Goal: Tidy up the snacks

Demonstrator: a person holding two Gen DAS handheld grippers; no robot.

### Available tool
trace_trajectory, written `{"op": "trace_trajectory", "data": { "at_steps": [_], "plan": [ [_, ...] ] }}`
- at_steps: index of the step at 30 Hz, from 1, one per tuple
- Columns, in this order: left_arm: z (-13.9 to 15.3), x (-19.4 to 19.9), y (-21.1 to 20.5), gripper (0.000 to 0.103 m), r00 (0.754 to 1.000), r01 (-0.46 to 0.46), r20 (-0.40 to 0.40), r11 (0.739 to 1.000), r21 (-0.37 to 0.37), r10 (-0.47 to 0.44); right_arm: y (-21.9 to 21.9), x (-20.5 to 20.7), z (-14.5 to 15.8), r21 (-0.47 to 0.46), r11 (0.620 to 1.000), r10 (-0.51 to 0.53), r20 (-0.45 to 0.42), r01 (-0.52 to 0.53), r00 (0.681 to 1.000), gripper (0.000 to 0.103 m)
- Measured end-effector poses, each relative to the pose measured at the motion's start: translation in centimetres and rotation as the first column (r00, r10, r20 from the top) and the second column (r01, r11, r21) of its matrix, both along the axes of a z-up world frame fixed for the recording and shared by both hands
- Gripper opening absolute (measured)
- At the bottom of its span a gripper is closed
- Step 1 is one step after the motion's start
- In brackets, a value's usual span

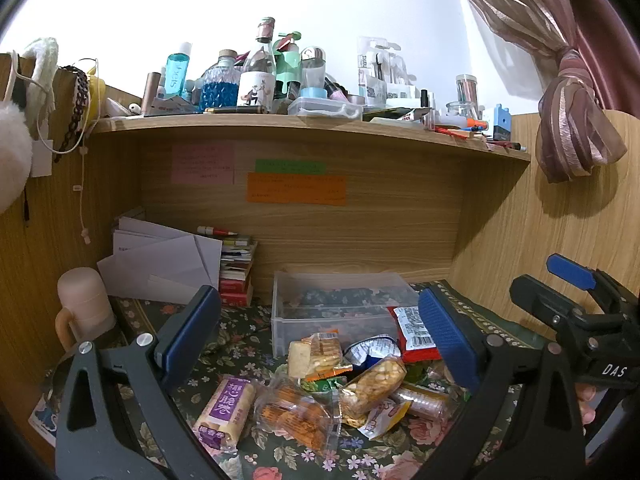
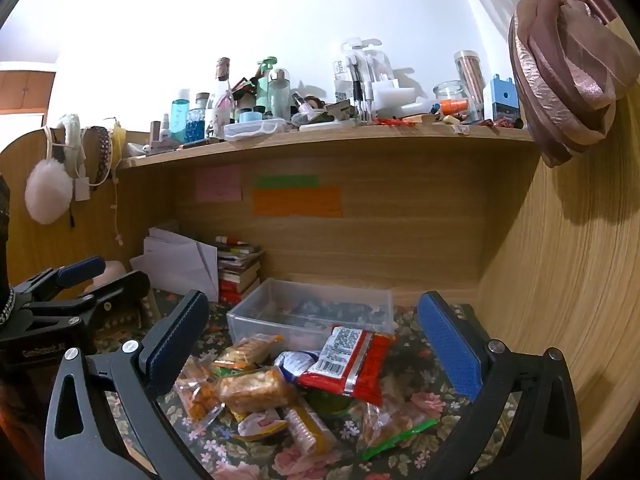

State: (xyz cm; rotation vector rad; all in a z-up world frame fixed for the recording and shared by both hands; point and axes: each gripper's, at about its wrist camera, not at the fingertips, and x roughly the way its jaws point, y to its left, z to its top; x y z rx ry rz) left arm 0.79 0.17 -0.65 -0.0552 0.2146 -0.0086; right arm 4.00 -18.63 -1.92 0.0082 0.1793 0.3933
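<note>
A pile of wrapped snacks lies on the floral cloth in front of a clear plastic box (image 1: 340,308), which also shows in the right wrist view (image 2: 312,312). The pile includes a purple-labelled roll (image 1: 228,412), an orange cracker pack (image 1: 296,412), a nut bar (image 1: 372,384) and a red packet (image 1: 416,334), seen also in the right wrist view (image 2: 348,364). My left gripper (image 1: 316,340) is open and empty above the pile. My right gripper (image 2: 316,352) is open and empty above the same pile, and shows at the right of the left wrist view (image 1: 576,304).
A wooden shelf (image 1: 280,122) crowded with bottles runs overhead. Books and white papers (image 1: 172,264) stand at the back left, a pink mug (image 1: 84,308) at the left. A wooden side panel (image 2: 560,300) and a tied curtain (image 2: 560,80) close the right.
</note>
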Motion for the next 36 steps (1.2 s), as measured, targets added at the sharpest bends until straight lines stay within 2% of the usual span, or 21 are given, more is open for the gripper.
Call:
{"op": "trace_trajectory", "data": {
  "at_steps": [24, 36],
  "plan": [
    [0.01, -0.2, 0.09, 0.101, 1.0, 0.017, 0.002, 1.0, 0.005, -0.017, 0.18, 0.18, -0.04, -0.002, 1.0, 0.014, -0.007, -0.014, 1.0, 0.103],
    [-0.32, -0.07, 0.55, 0.101, 1.0, 0.008, 0.004, 1.0, 0.02, -0.008, -0.14, -0.07, -0.15, 0.038, 0.999, 0.016, -0.01, -0.015, 1.0, 0.103]
  ]
}}
